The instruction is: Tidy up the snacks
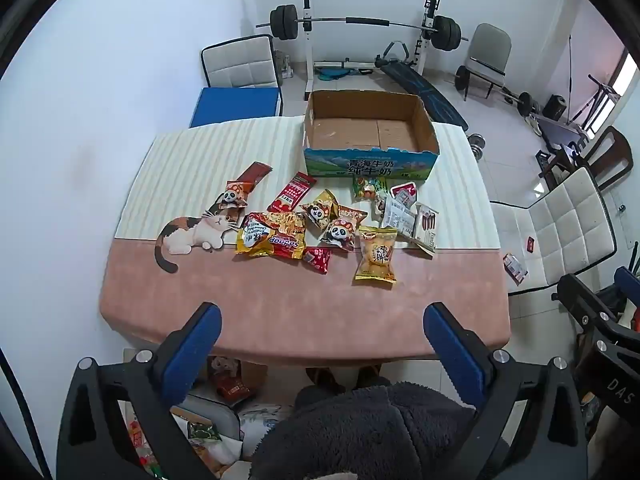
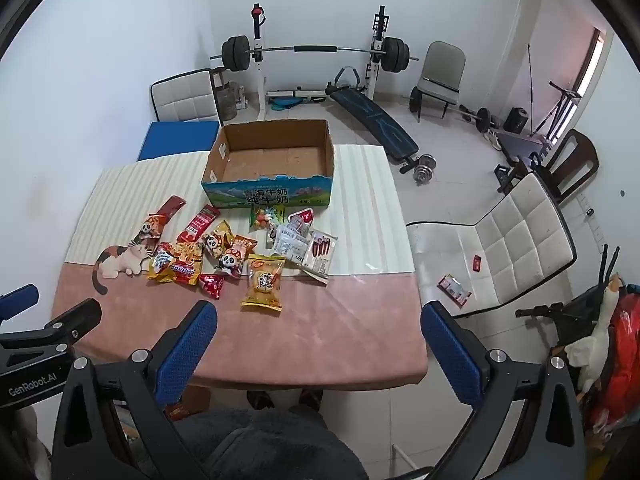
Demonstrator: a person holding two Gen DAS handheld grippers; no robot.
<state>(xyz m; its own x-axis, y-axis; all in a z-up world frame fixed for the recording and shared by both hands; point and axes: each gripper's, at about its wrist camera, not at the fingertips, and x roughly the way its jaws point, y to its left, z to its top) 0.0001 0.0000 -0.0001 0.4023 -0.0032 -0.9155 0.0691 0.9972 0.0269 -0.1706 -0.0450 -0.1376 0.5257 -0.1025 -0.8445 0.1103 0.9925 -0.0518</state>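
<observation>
Room: white walls, pale tiled floor; one barbell rack point(image 1: 362, 24) with loaded bar stands far beyond both claws.

Table point(image 2: 304, 344): one, rounded corners, pink near half and cream striped far half, with a calico cat picture point(image 1: 192, 234) printed at the join. Its near edge runs just past the fingertips of both claws; the pink strip between that edge and the snacks lies bare. Left side stands close to the wall; right side opens onto floor.

Chairs: two white quilted ones, one point(image 1: 240, 64) beyond the table's far left corner, one point(image 2: 508, 248) to the right of the right claw.

Open brown cardboard box with blue printed front point(image 1: 370, 136): one, nothing inside, at the table's far edge, straight ahead of the left claw and ahead-left of the right.

Snack packets: about a dozen, loosely heaped between box and claws, several overlapping. Countable: one large yellow-and-red bag point(image 1: 274, 240); one yellow biscuit packet point(image 2: 264, 282), nearest the claws; three panda-printed packets, one lying apart at left point(image 1: 236, 196); two long red sticks point(image 2: 200, 222). The white ones at right overlap too much to count.

Left blue-padded claw point(image 1: 320, 344): spread wide, holding nothing, short of the table edge.

Right blue-padded claw point(image 2: 318, 344): spread wide, holding nothing.
</observation>
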